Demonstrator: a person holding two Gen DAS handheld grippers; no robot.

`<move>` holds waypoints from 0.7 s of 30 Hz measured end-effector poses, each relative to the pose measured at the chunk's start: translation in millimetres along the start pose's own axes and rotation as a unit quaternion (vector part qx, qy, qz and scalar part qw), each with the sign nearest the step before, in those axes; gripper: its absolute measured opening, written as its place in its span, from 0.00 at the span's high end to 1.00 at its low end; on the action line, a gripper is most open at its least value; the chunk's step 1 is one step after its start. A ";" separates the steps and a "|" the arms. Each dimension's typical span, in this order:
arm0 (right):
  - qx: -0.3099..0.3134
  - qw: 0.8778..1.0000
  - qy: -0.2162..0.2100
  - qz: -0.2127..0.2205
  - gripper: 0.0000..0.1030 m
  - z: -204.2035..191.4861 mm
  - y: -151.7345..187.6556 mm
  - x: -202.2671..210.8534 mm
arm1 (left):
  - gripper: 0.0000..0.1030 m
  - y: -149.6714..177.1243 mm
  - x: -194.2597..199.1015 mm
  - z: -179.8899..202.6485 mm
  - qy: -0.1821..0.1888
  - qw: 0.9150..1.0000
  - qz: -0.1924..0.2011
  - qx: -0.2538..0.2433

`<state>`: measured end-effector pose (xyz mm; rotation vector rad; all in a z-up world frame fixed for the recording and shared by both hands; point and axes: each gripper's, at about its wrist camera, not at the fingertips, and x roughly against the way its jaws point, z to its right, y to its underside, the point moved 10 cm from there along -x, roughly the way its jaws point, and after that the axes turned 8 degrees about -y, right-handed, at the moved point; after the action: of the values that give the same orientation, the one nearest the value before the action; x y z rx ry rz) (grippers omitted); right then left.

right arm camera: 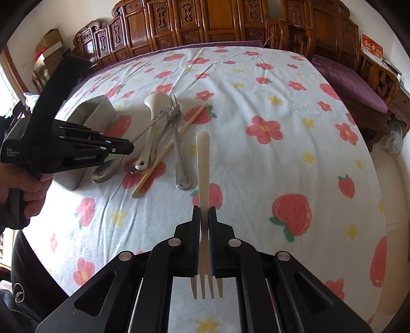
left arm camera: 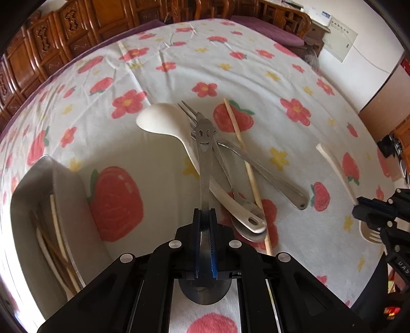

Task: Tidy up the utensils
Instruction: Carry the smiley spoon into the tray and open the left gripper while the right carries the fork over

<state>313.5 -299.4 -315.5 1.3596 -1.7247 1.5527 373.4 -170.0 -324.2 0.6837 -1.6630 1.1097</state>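
My left gripper is shut on a steel spoon with a smiley-face handle, held above the cloth; its bowl lies behind the fingers. It also shows in the right wrist view. My right gripper is shut on a cream plastic fork, tines pointing back at the camera. On the cloth lie a cream ladle-like spoon, a steel fork, a steel handle, a steel spoon and a wooden chopstick. A steel holder at the left holds chopsticks and cream utensils.
The table is covered by a white cloth printed with strawberries and flowers. Carved wooden furniture stands along the far edge, and a purple-cushioned chair stands at the right. A person's hand grips the left tool.
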 end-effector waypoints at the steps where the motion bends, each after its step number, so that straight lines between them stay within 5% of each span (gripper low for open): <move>1: 0.000 1.000 0.000 0.002 0.93 -1.3 -0.7 0.9 | 0.95 -0.2 3.7 -1.0 -0.001 1.000 0.004 0.002; 21: 0.020 0.997 -0.004 0.068 0.93 -54.9 -41.4 47.4 | 0.95 -1.6 111.1 -23.6 -0.006 0.994 0.110 0.028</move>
<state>314.7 -261.0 -241.4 1.2936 -1.8342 1.6653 344.9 -142.2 -217.8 0.5516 -1.7544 1.3142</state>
